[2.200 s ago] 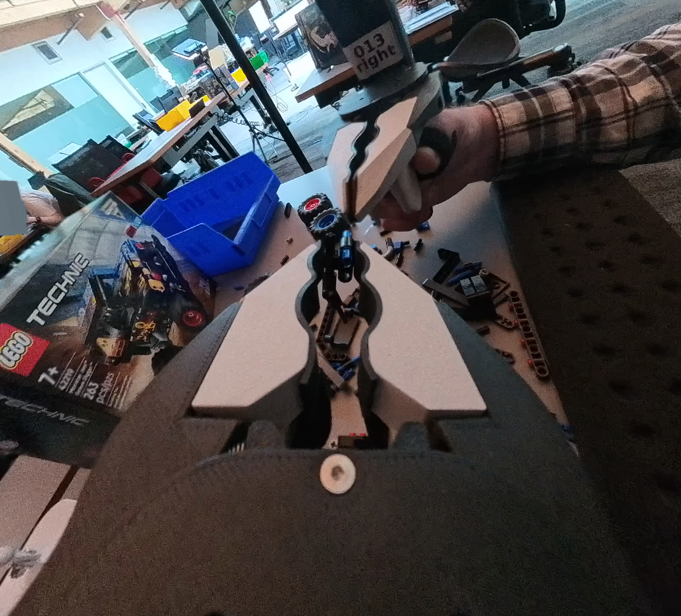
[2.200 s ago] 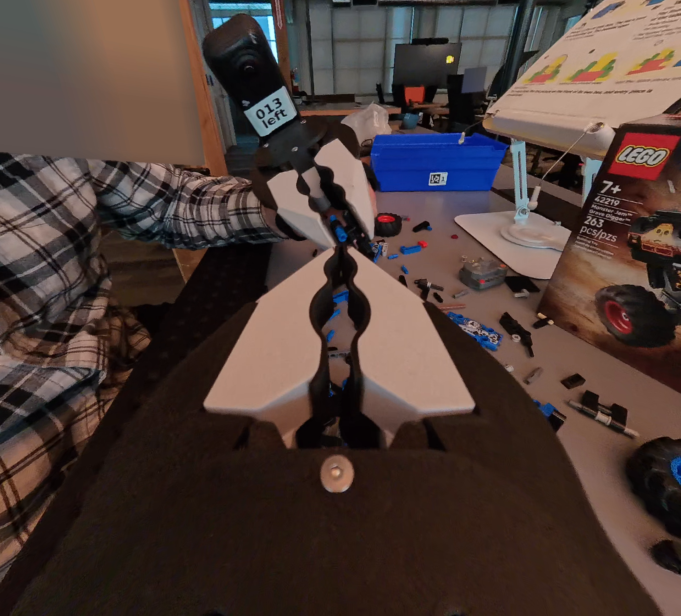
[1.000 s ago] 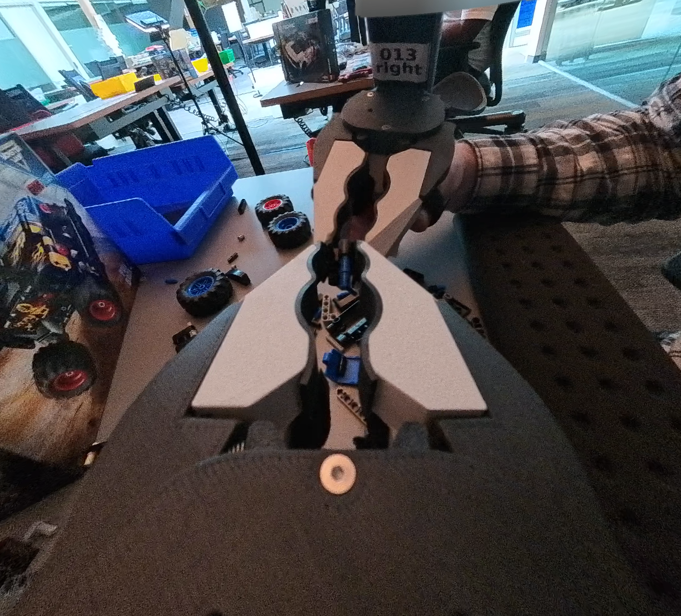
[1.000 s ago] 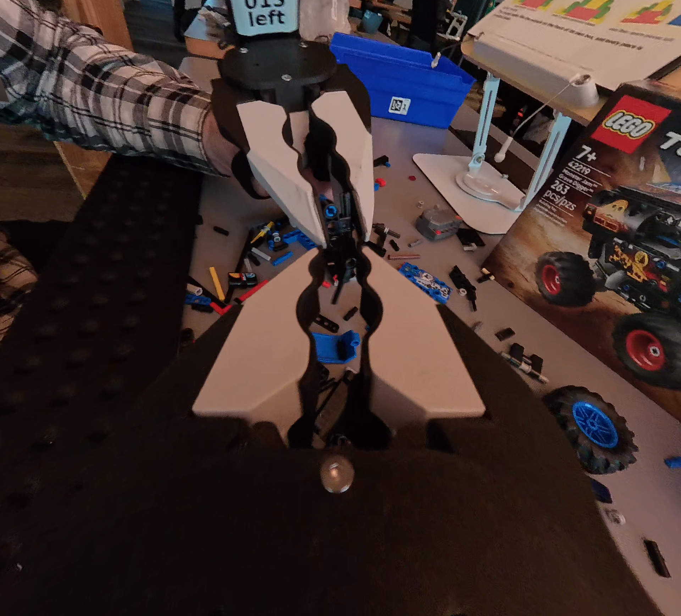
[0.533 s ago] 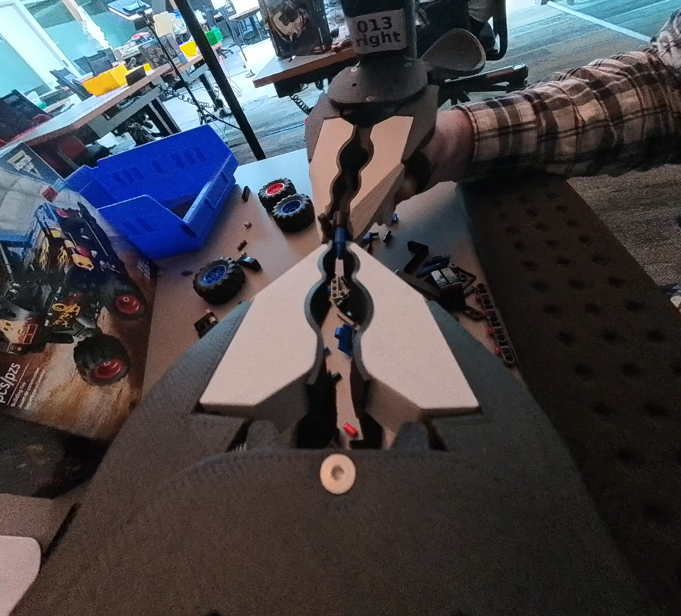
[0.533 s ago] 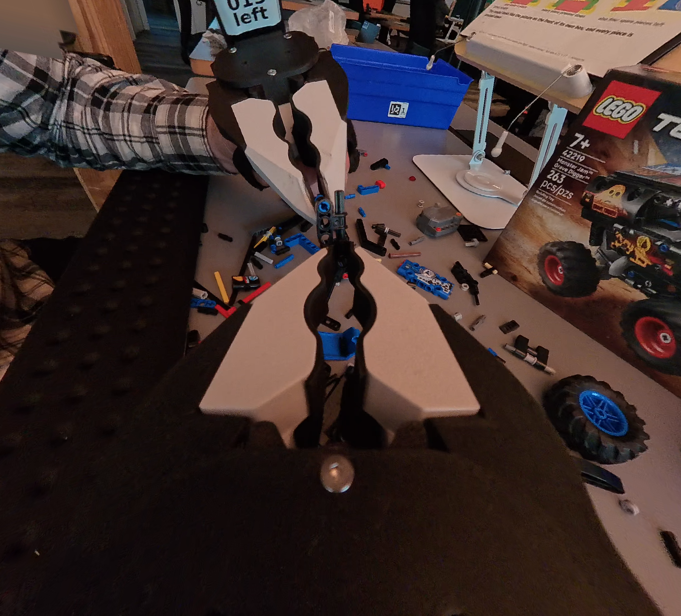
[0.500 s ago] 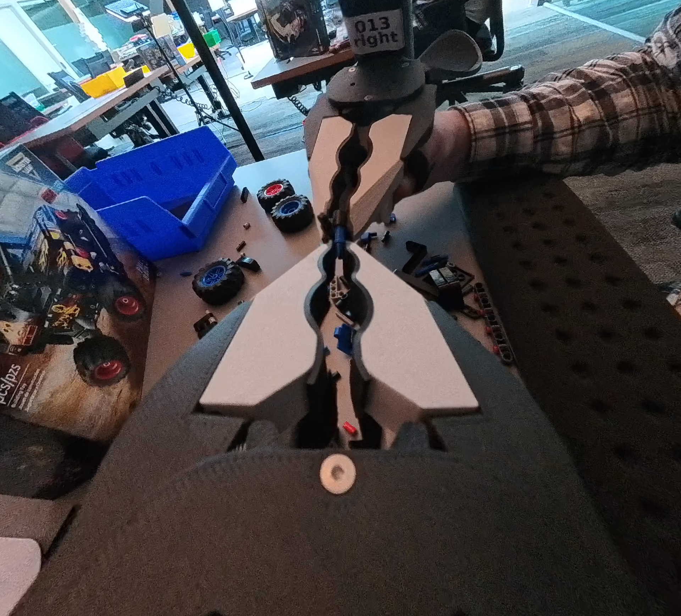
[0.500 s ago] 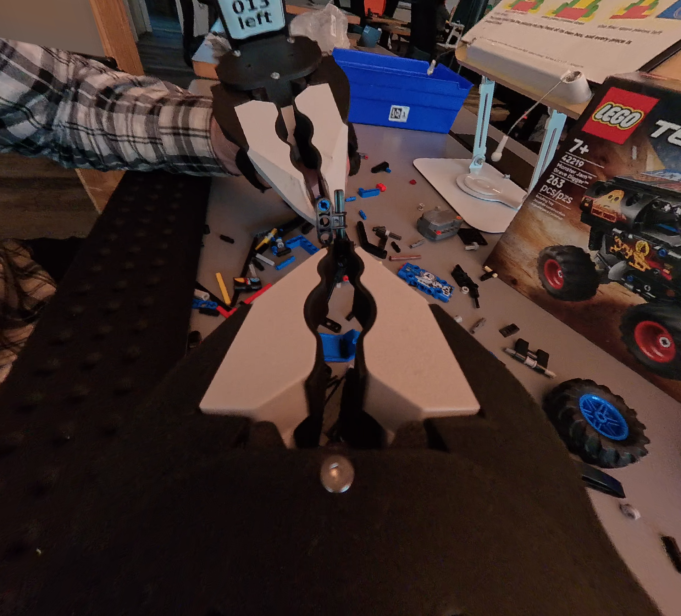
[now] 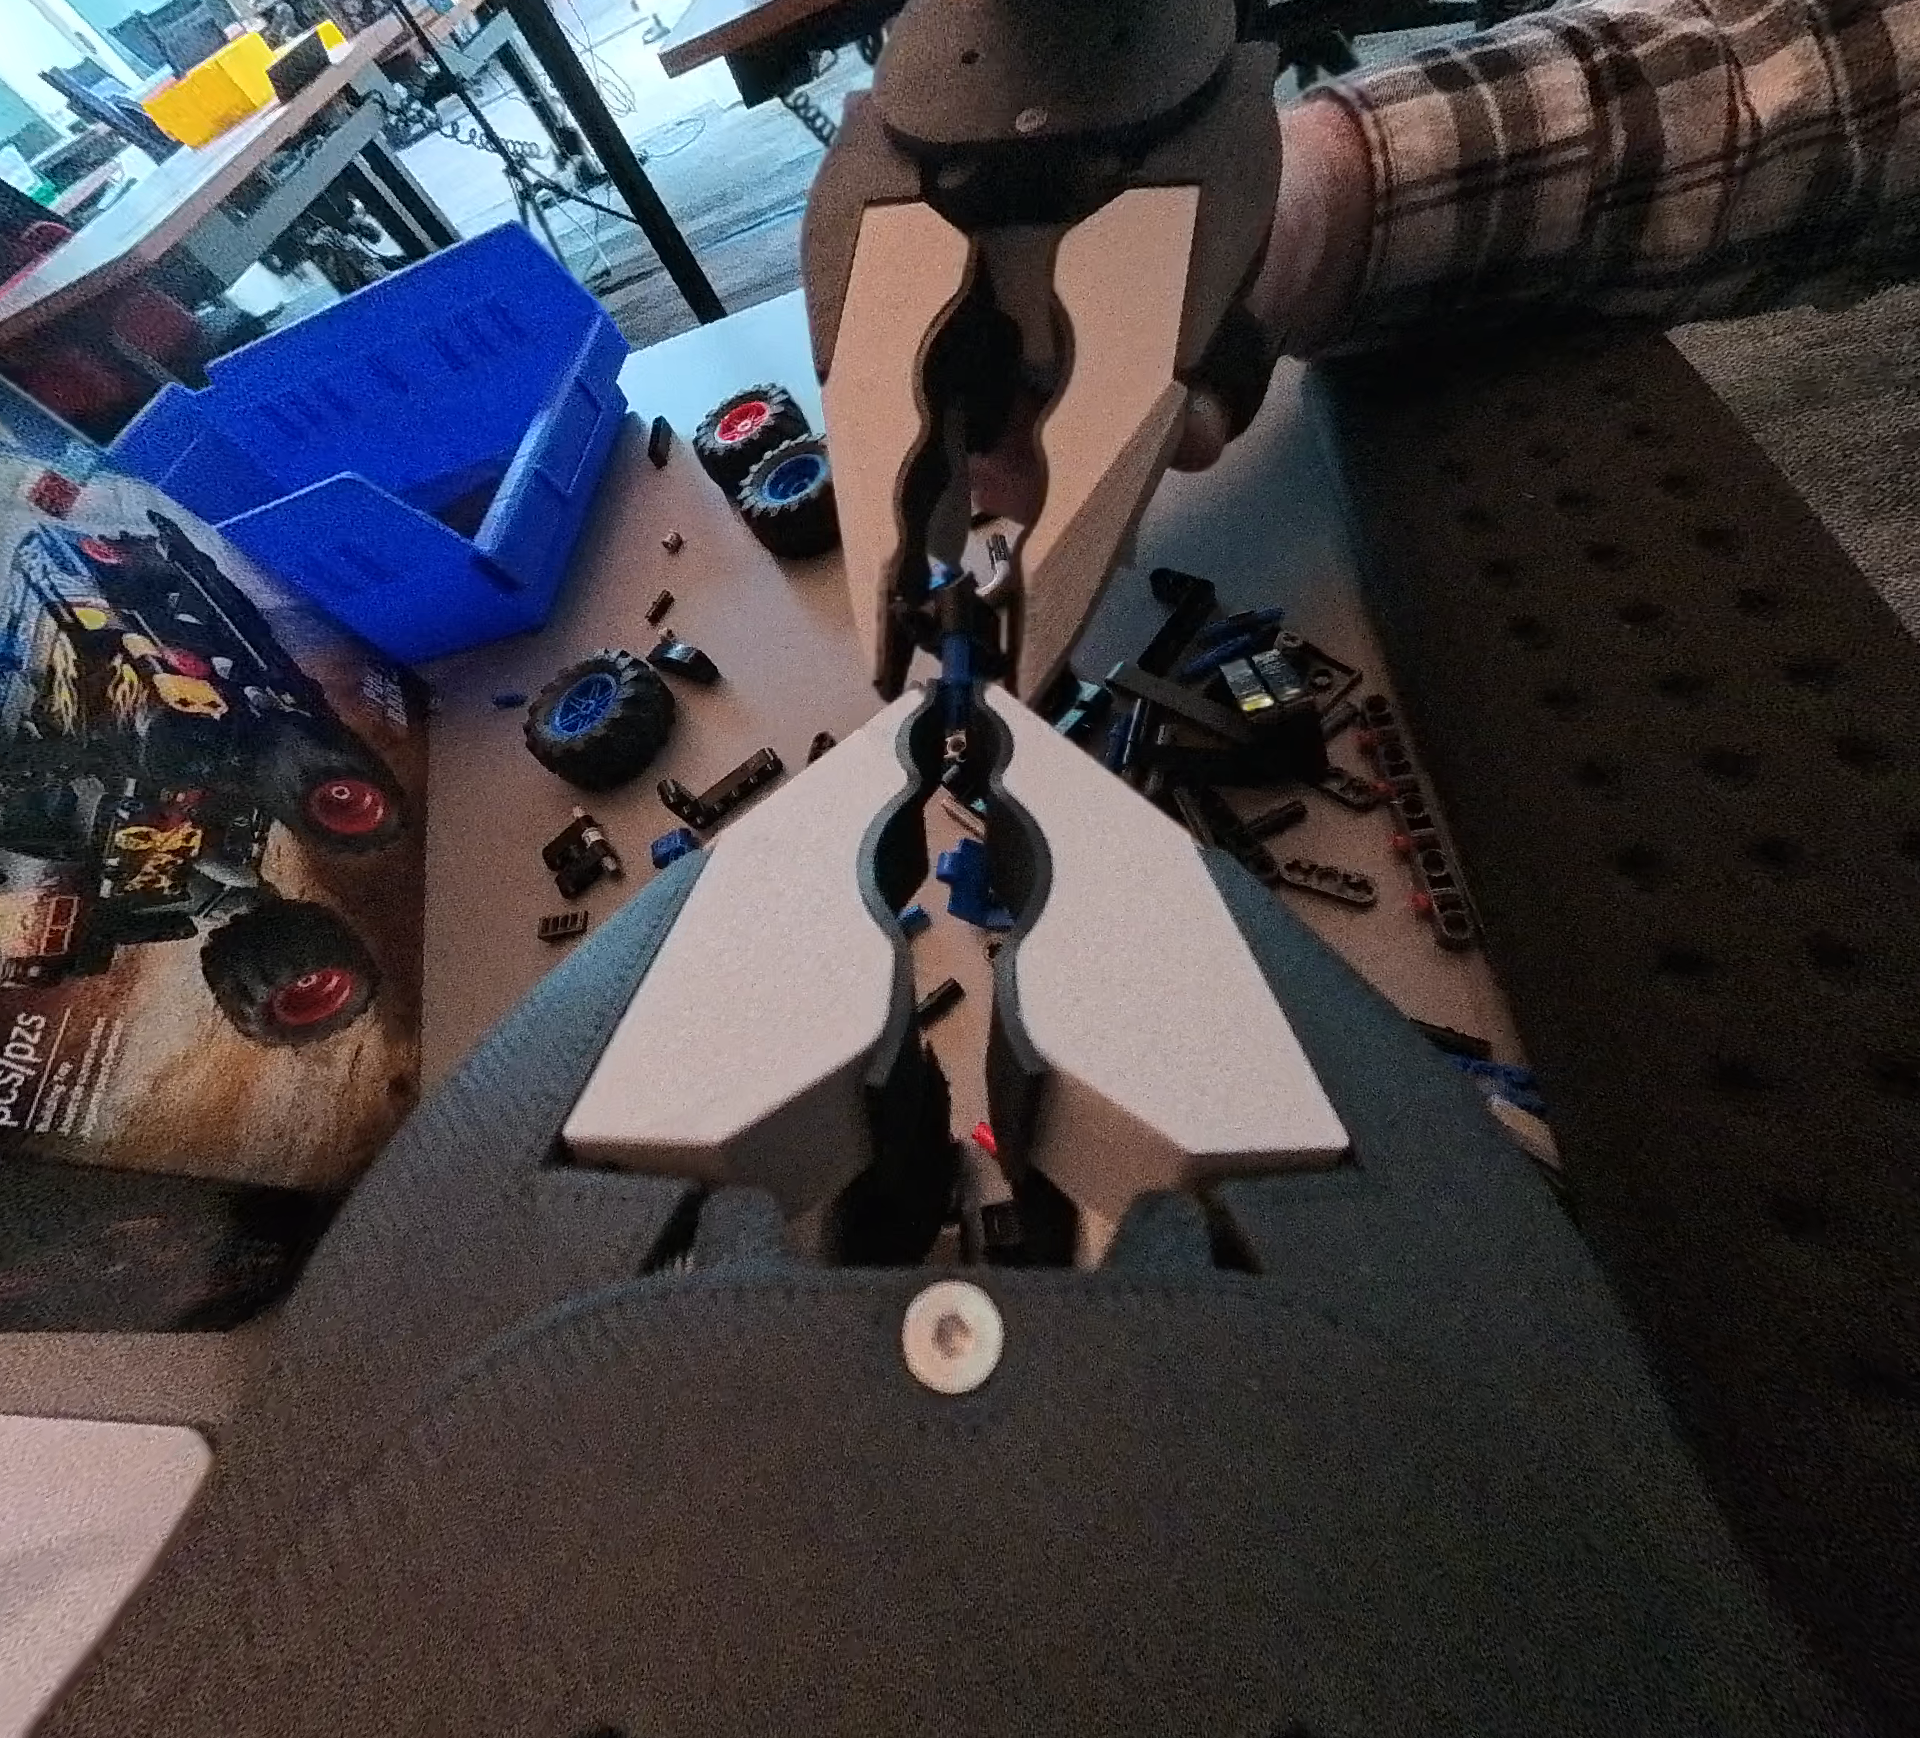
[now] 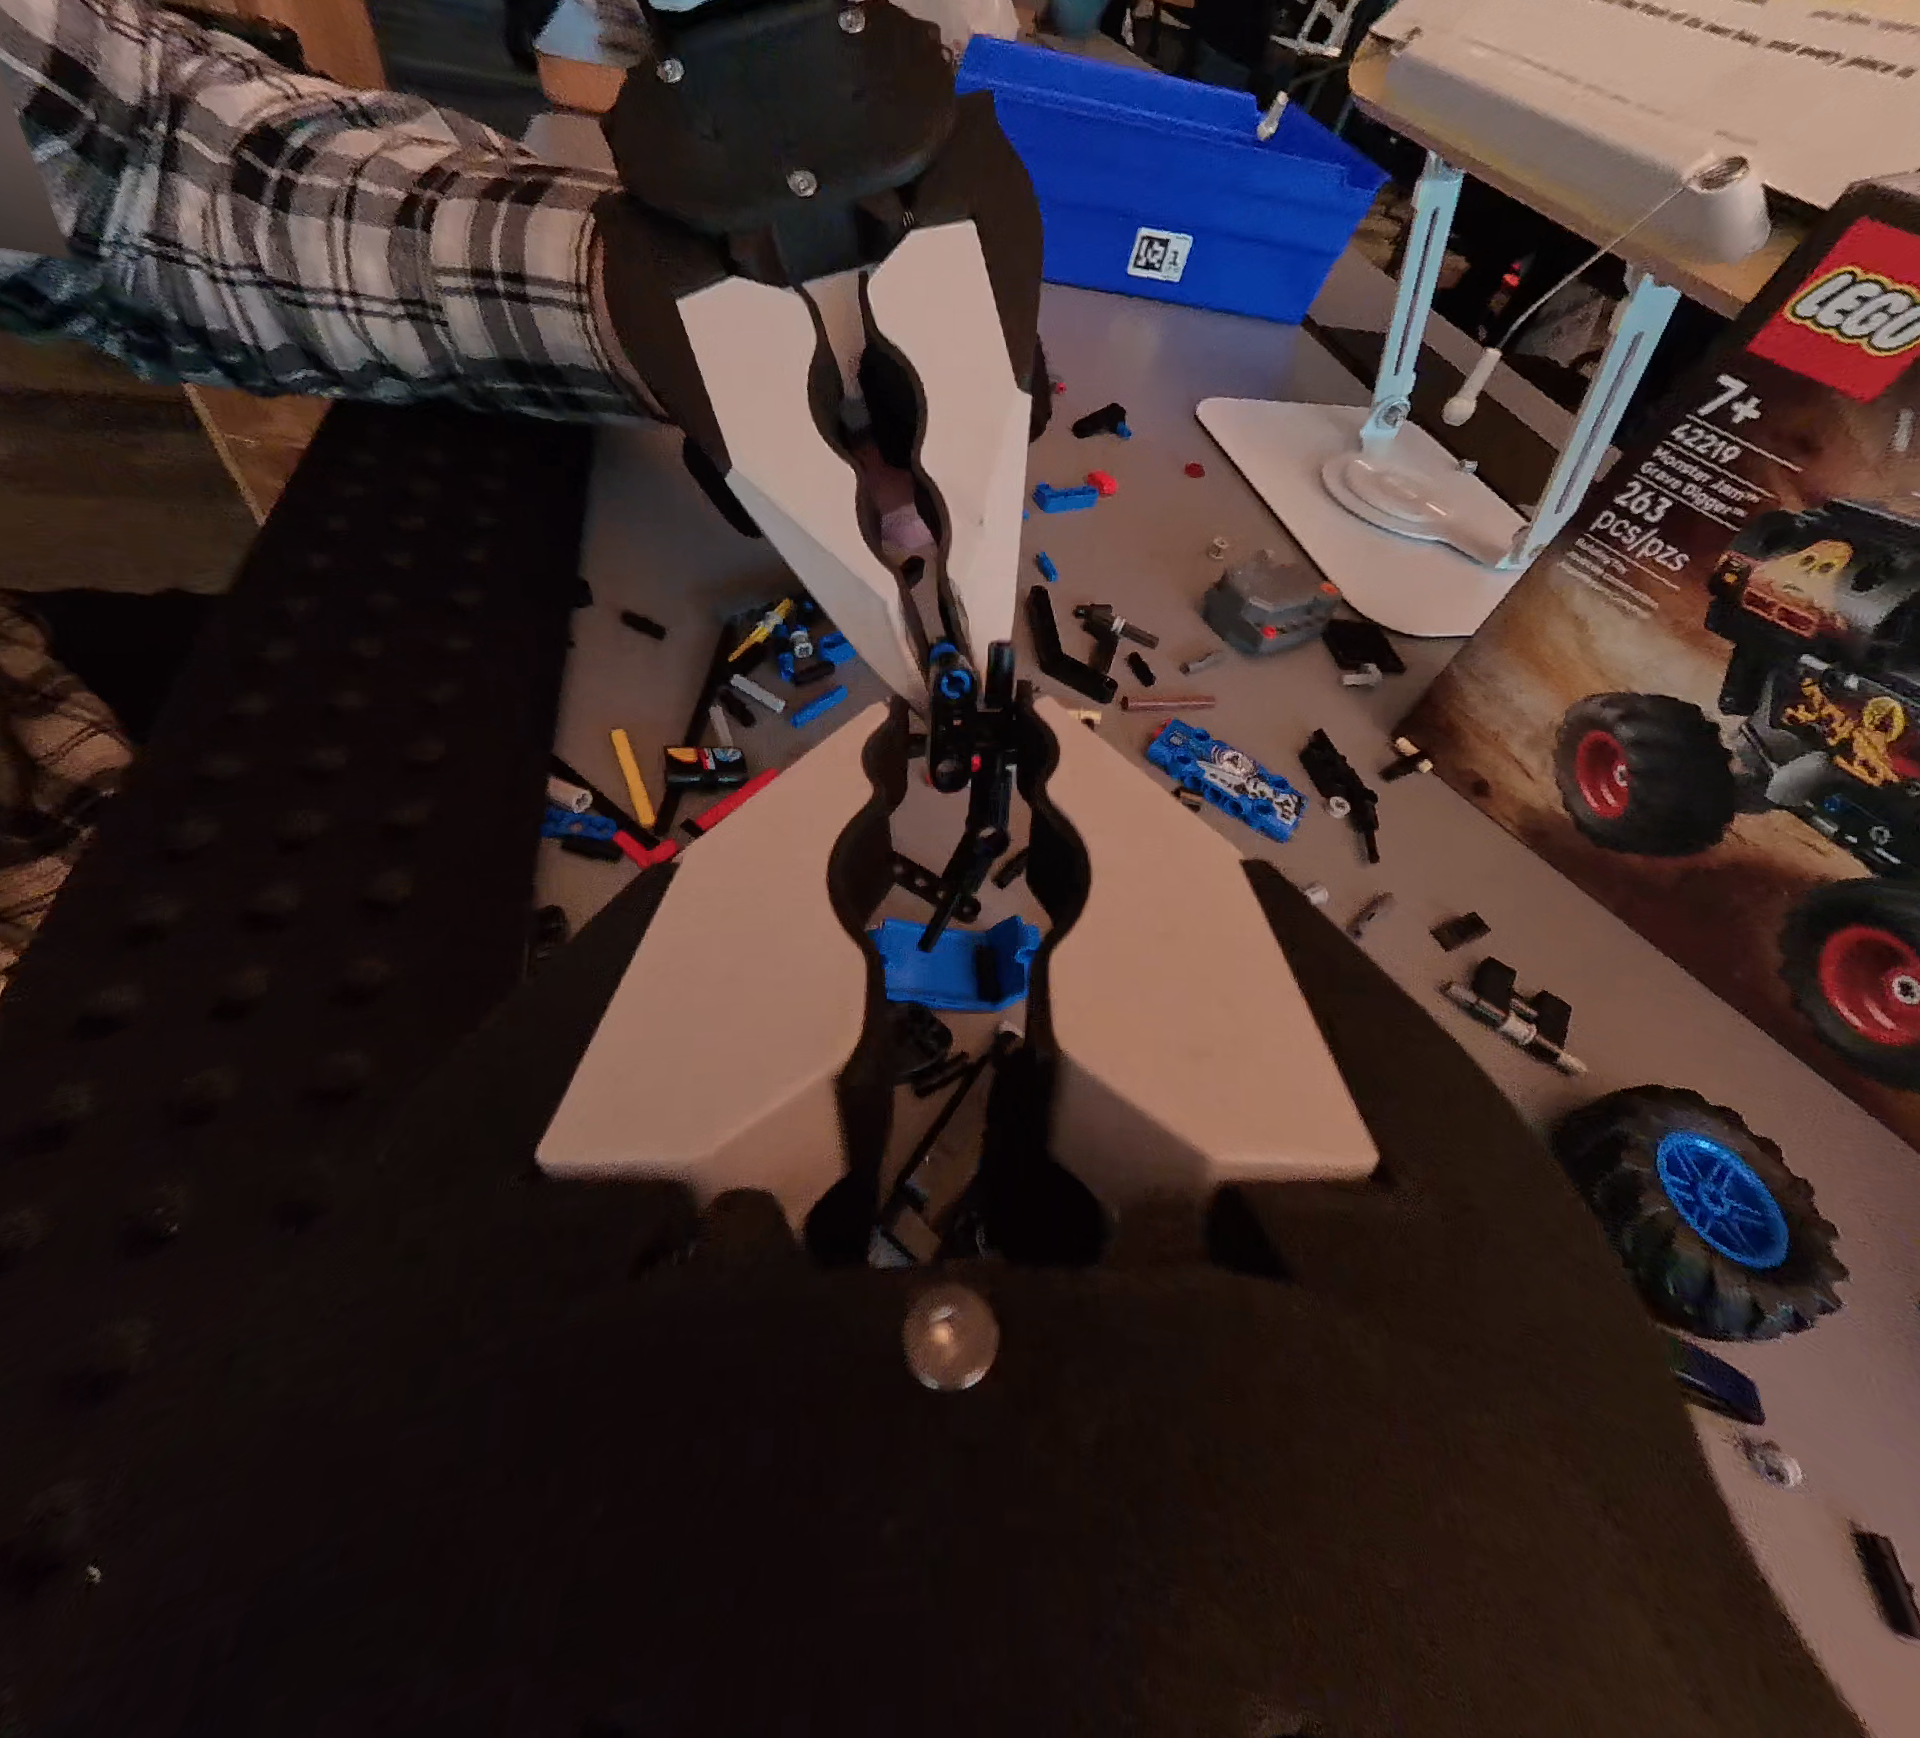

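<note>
Bridging both grippers' tips: black-and-blue piece (image 10: 961, 722)

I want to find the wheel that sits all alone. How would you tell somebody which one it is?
Start at the blue bin in the left wrist view. Two wheels lie side by side just past its right end. Nearer the camera, between the bin and the toy box, lies the lone wheel: a knobbly black tyre with a blue hub and no partner touching it.
</note>
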